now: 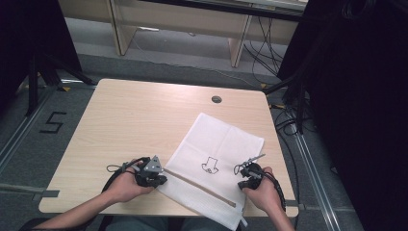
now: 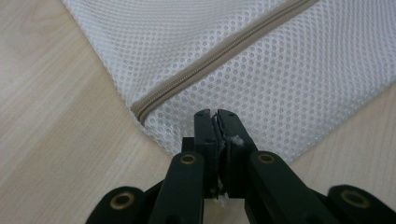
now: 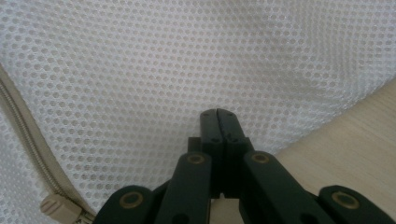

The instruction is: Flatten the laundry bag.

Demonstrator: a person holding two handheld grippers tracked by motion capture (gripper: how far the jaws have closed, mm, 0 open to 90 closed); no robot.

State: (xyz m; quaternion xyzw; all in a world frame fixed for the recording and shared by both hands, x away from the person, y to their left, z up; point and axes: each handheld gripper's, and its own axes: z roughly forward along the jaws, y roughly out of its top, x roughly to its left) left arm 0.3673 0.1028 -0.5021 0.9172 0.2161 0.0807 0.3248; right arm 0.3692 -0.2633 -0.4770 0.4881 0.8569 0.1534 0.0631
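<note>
White mesh zip bag (image 1: 216, 163) flat on table (image 1: 130, 125)

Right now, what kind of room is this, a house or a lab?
Probably a lab or workshop: a bare wooden table on grey floor, loose cables trailing behind it, and a number five taped on the floor.

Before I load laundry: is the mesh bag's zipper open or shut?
Shut: the beige zipper on the mesh laundry bag runs closed, teeth meshed, no gap.

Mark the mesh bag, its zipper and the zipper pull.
mesh bag (image 1: 226, 139), high view, bare upper panel.
zipper (image 2: 219, 53), left gripper view, mid-run of teeth.
zipper pull (image 3: 55, 205), right gripper view, beige tab.
</note>
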